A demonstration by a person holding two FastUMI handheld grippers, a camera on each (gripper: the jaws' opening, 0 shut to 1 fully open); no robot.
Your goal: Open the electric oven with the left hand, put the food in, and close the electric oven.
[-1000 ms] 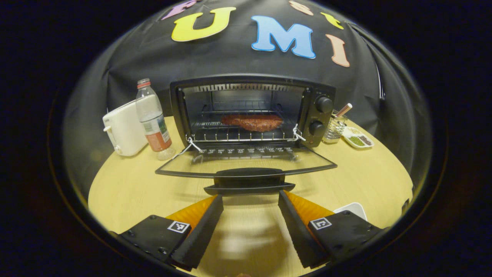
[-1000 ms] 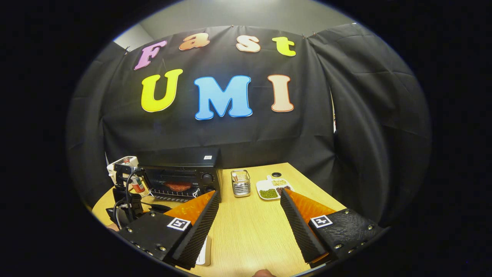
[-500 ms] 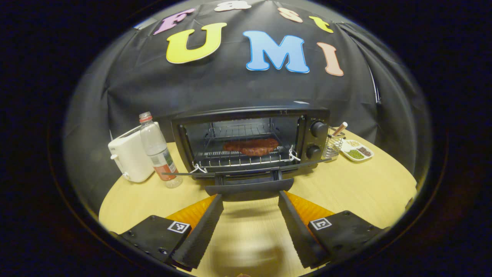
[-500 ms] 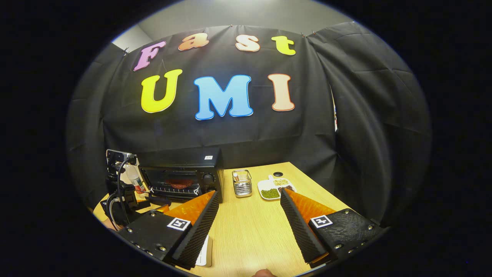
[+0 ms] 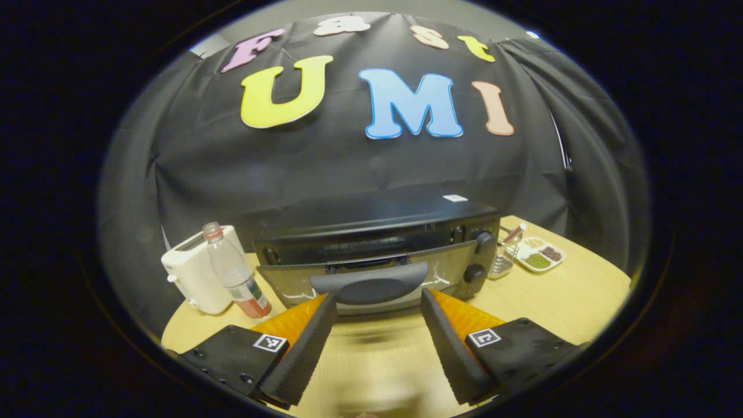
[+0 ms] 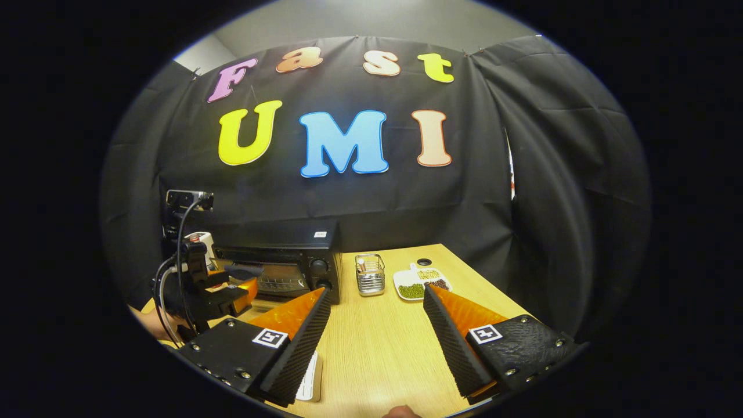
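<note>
My left tongs (image 5: 374, 302) are spread wide and grip nothing. They sit low over the tabletop (image 5: 580, 302), and their tips reach just under the two ends of the door handle (image 5: 370, 283). I cannot tell if the tips touch the handle. My right tongs (image 6: 376, 299) are spread wide too, with nothing in them, and they hang over the near part of the tabletop, well to the right of the oven (image 6: 284, 255).

A little farther on is the oven door (image 5: 371, 276). It is tipped up most of the way, but a dark gap shows along its top edge, so I think it is not shut yet. I think the closing step is nearly done. I cannot see the food from here. The glass is too dim.

To do this well, I would push up and away on the middle of the handle, slow and straight, so the door swings flat against the oven front. I would push softly at the end so the oven does not slide back.

Beside the oven on the left stand a bottle (image 5: 232, 273) and a white toaster (image 5: 191, 278). On the right are a wire basket (image 5: 504, 258) and a small dish (image 5: 540, 255). I would keep my tongs away from them.
</note>
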